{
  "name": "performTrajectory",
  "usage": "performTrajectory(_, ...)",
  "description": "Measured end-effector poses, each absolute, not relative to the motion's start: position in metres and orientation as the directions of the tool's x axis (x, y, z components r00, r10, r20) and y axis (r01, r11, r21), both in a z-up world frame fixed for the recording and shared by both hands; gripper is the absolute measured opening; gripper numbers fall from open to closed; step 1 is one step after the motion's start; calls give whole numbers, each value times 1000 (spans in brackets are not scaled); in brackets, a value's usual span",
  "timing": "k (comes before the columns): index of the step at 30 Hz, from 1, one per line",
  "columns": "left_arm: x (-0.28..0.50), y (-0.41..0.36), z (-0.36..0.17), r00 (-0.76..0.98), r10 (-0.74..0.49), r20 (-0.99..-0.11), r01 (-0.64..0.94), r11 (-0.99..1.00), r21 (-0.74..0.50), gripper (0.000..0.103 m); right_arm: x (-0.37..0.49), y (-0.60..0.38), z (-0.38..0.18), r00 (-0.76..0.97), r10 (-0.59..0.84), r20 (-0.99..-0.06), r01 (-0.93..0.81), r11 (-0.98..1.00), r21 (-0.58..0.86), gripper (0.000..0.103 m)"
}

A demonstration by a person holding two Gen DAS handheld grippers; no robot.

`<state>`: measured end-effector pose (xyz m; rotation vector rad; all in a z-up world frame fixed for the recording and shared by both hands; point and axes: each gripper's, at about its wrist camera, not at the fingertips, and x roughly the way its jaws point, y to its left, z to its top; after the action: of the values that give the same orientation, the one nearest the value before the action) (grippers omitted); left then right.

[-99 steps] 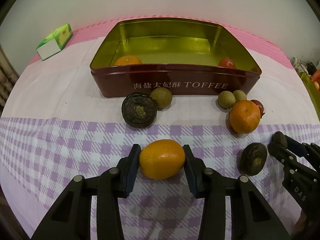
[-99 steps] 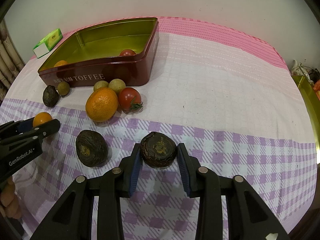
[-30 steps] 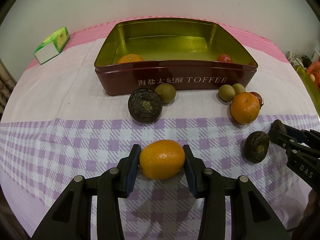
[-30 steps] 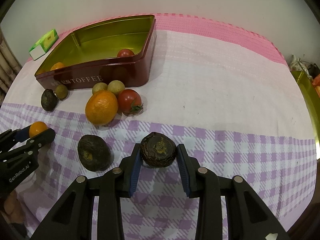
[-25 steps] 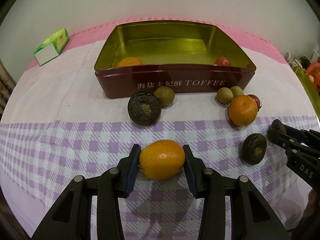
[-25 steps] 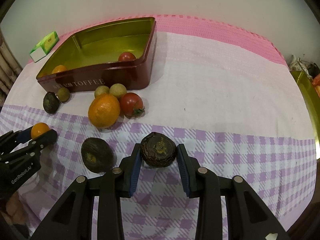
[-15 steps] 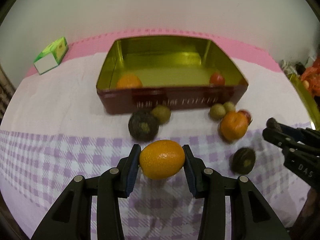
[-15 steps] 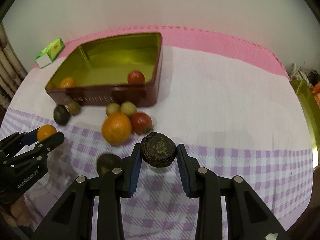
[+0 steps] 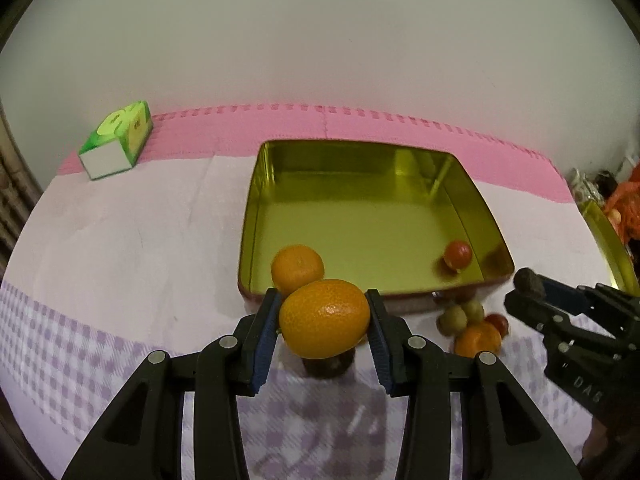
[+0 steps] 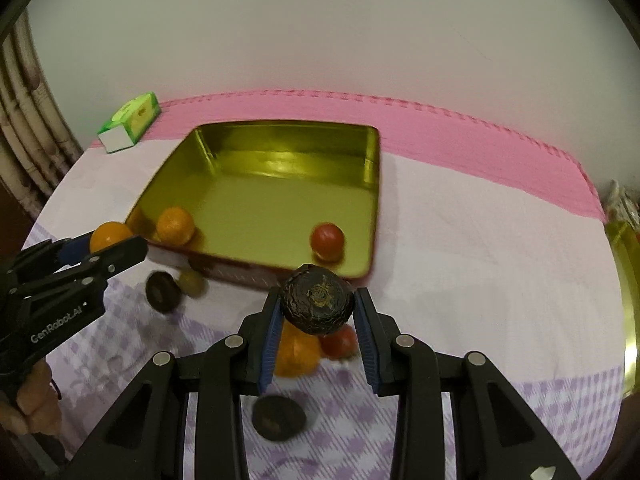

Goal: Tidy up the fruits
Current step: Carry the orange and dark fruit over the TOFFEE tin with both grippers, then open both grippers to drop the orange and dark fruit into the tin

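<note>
My left gripper (image 9: 324,326) is shut on an oval orange fruit (image 9: 324,324), held in the air just short of the near wall of the gold-lined red tin (image 9: 360,160). My right gripper (image 10: 316,314) is shut on a dark wrinkled round fruit (image 10: 317,303), raised near the tin's (image 10: 280,148) front right corner. Inside the tin lie an orange (image 9: 297,267) and a red tomato (image 9: 458,254). On the cloth in front of the tin lie an orange (image 10: 296,354), a tomato (image 10: 340,342), small green-brown fruits (image 9: 460,314) and dark fruits (image 10: 162,291) (image 10: 278,416).
A green and white carton (image 9: 116,140) sits at the back left on the pink band of the checked cloth. A second gold tin's rim (image 10: 624,300) shows at the right edge. A wall stands right behind the table. A hand (image 10: 36,404) holds the left gripper.
Both grippers have risen and moved toward the tin with their fruits still gripped. The tin's inside now shows from above, and the loose fruits have slid under the fingers.
</note>
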<state>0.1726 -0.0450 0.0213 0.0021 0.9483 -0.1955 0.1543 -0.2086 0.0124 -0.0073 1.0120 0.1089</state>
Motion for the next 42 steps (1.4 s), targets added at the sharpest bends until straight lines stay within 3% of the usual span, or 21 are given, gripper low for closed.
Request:
performTrajectory(16,221,-55,2,519,-130,-845,182,983,-39,43,211,-186,-6,480,106,-871,-127,991,50,32)
performTrajectory(42,232,-66,-13,497,-100,-862,202,979,2,43,219,-183,-16,461,113,-880,-149,988,49,34)
